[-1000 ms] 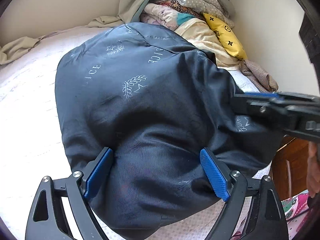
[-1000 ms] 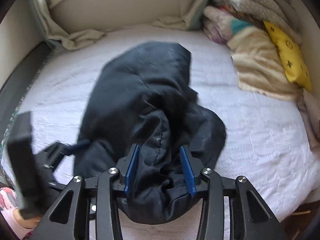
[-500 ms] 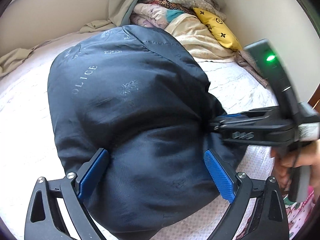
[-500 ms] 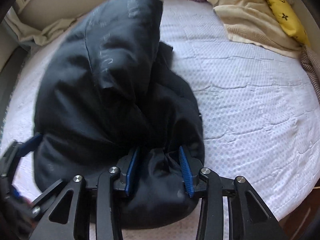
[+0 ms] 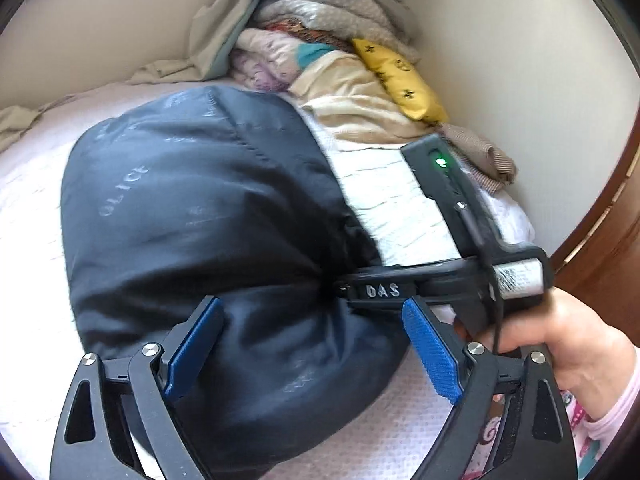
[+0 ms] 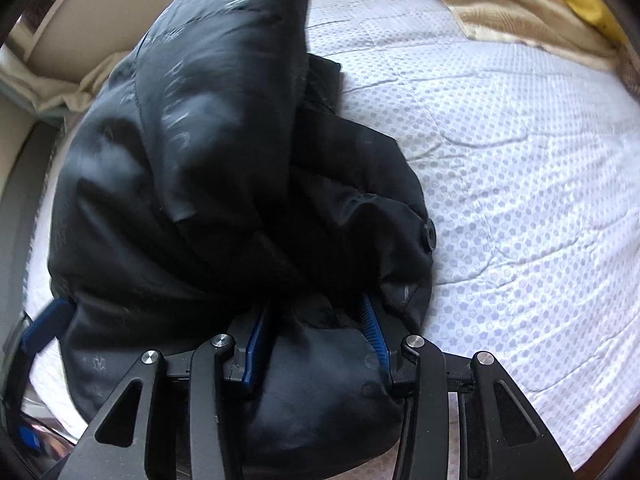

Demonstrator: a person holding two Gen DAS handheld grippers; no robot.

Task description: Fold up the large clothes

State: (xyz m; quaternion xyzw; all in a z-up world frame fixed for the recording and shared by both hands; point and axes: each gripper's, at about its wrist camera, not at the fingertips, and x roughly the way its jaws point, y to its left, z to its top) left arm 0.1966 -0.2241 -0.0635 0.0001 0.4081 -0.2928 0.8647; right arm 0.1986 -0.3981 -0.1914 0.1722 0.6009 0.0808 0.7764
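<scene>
A large dark navy padded jacket (image 5: 200,216) lies bunched on the white bed; it fills the left of the right wrist view (image 6: 224,184). My left gripper (image 5: 312,356) is open, its blue pads straddling the jacket's near edge. My right gripper (image 6: 316,336) is shut on a thick fold of the jacket's near edge. From the left wrist view the right gripper (image 5: 340,286) comes in from the right, its fingertips buried in the jacket. A blue pad of the left gripper (image 6: 48,320) shows at the jacket's left edge.
A pile of bedding and clothes with a yellow pillow (image 5: 396,80) sits at the far right against the wall. A beige cloth (image 5: 24,128) lies at the far left. The white quilted bed sheet (image 6: 500,160) spreads to the right. A wooden bed frame (image 5: 600,240) borders the right.
The right gripper has moved forward and left over the bed, carrying its fold of jacket over the rest. The left gripper stays open around the near edge.
</scene>
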